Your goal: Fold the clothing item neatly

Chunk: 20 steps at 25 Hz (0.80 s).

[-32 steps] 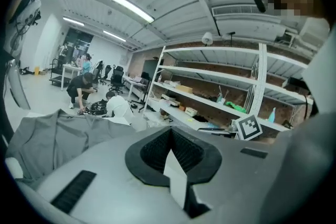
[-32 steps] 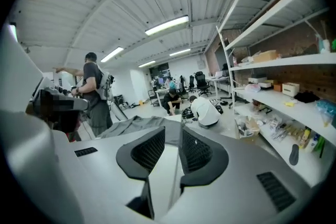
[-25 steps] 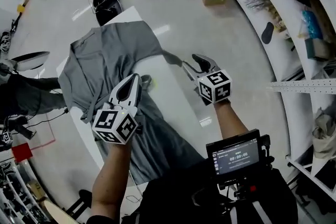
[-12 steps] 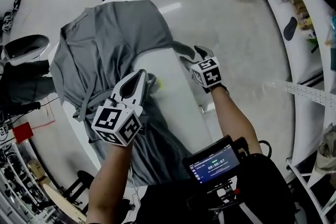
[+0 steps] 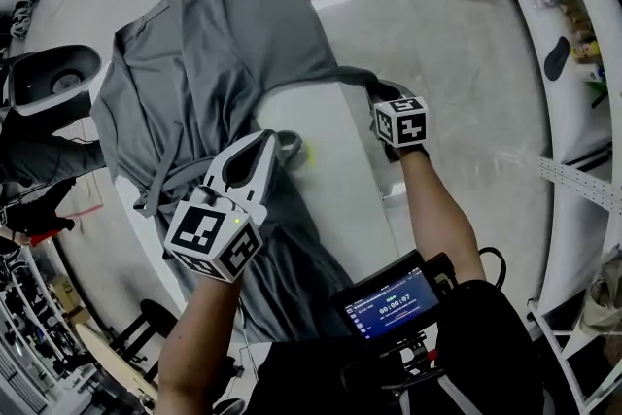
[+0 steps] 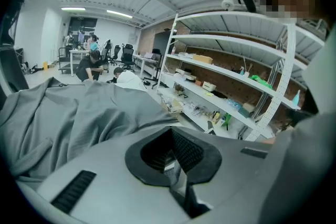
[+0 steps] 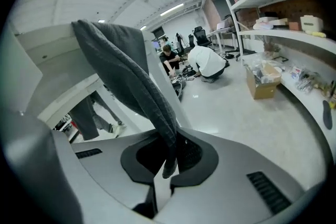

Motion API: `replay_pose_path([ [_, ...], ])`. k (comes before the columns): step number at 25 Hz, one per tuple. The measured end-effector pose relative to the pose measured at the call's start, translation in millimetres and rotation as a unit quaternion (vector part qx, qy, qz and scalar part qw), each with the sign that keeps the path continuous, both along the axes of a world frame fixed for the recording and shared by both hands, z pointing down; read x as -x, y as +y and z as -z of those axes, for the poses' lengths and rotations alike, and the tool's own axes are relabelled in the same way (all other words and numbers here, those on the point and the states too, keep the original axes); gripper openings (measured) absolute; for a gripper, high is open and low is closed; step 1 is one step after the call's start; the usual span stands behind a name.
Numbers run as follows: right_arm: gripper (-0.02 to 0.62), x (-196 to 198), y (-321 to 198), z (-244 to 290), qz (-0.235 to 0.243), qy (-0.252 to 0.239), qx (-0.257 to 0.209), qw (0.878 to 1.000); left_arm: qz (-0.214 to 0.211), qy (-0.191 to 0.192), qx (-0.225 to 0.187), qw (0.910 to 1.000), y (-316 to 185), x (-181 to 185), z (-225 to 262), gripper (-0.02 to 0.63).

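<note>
Since the right gripper has just been closing and now bites a twisted strip of the garment, the first thing to check is how deep that bite goes. In the right gripper view the cloth runs well down between the pads, which looks enough for a carry. The gripper sits at the right edge of the white table, apparently lower than the top, with the strip pulled taut from the main body of cloth.

I judge this to be the start of a fold, bringing the right part over the middle. It should rise first so the cloth clears the table edge, then travel left in a low arc, untwisting the strip so it lands flat.

The left gripper has its jaws together near the table's middle, with a small bunch of cloth at its tip. I cannot tell whether that cloth is pinched. It should stay put as an anchor.

The garment spreads across the far left of the table and hangs over the left and near edges, so any drag may pull it off.
</note>
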State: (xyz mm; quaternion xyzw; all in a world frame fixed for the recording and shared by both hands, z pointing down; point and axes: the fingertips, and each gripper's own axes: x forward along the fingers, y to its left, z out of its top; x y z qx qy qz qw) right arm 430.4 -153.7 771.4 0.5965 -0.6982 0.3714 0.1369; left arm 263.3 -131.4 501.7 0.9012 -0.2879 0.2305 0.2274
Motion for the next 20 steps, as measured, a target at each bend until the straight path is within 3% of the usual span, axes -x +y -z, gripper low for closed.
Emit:
replay_pose_path([
  [6, 0.014, -38, 2, 73, -0.033, 0.025, -0.026, 0.999, 0.010, 0.014, -0.011, 0.9998, -2, 6, 30, -0.012],
  [12, 0.014, -95, -5, 172, -0.077, 0.109, -0.055, 0.989, 0.015, 0.024, -0.058, 0.9979, 5, 23, 91, -0.012],
  [16, 0.014, -102, -22, 233, -0.060, 0.206, -0.085, 0.973, 0.012, 0.008, -0.117, 0.9931, 15, 51, 125, -0.012],
  [20, 0.014, -78, -38, 295, -0.019, 0.293, -0.122, 0.948, 0.028, 0.039, -0.116, 0.9920, 26, 84, 137, -0.012],
])
